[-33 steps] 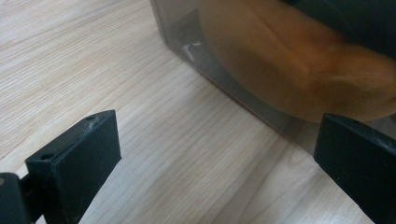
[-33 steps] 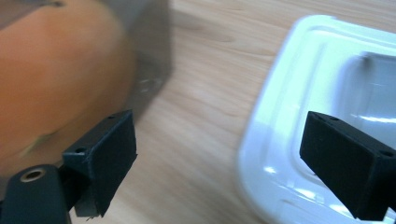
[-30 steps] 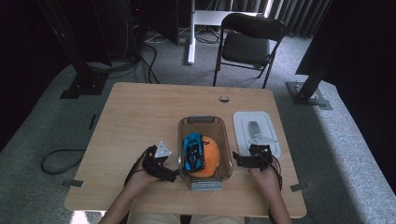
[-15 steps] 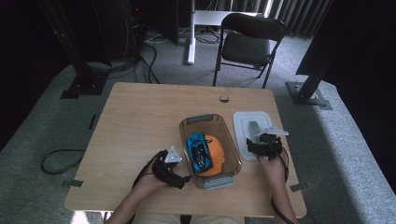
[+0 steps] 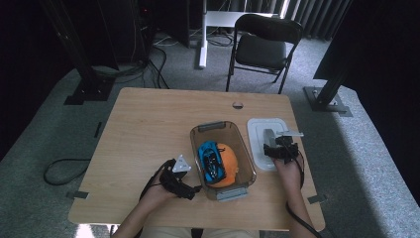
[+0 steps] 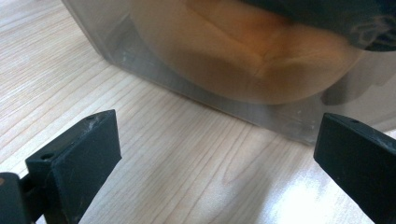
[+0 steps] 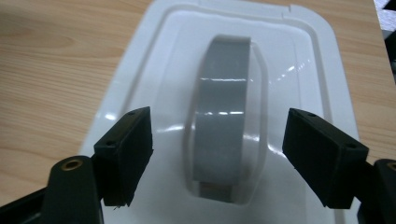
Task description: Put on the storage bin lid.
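Moving my right gripper (image 5: 282, 147) from the tub (image 5: 246, 158) over the one white lid (image 7: 308, 56), its empty jaws closing partway; left gripper (image 5: 179, 174) jaws wide, empty, beside one tub.

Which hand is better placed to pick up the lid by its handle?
Right. The right gripper hangs over the white lid, its jaws open on either side of the grey handle. The left gripper sits across the tub, on its far side.

White lid (image 7: 299, 56) with grey handle (image 7: 223, 116), flat on table beside clear bin (image 5: 198, 136)
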